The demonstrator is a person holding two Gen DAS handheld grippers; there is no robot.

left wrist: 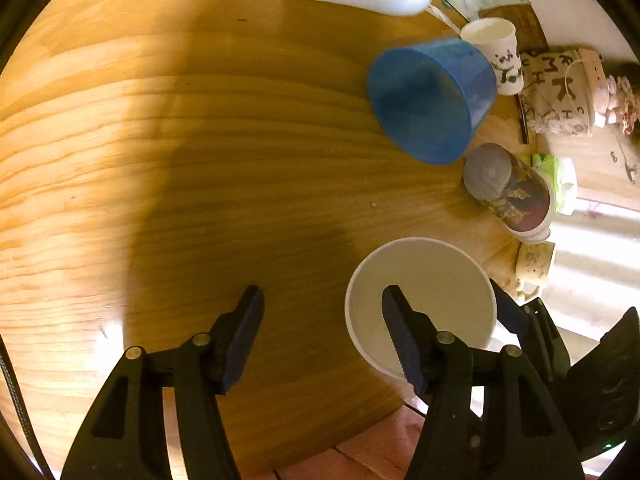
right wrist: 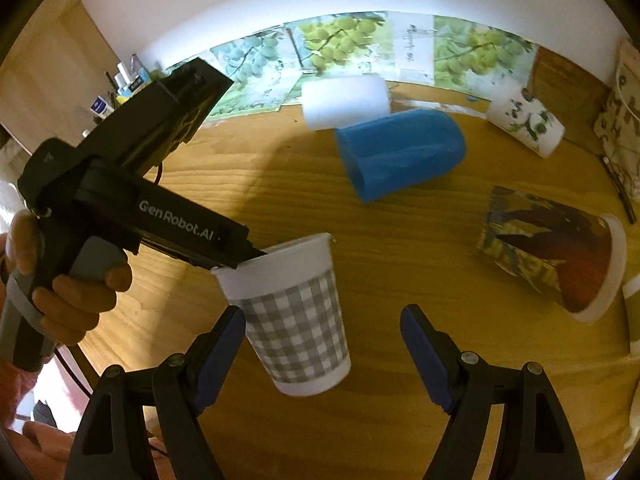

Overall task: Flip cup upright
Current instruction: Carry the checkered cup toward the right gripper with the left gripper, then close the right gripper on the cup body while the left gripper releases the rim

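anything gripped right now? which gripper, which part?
Nothing clamped. The left gripper is open, one finger dipping inside the checkered cup at its rim. The right gripper is open beside it.

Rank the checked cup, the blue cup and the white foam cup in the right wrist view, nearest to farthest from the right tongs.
1. Checked cup: upright, just inside the open right tongs, by their left-hand finger.
2. Blue cup: on its side, mid-table.
3. White foam cup: on its side behind the blue one, near the wall.
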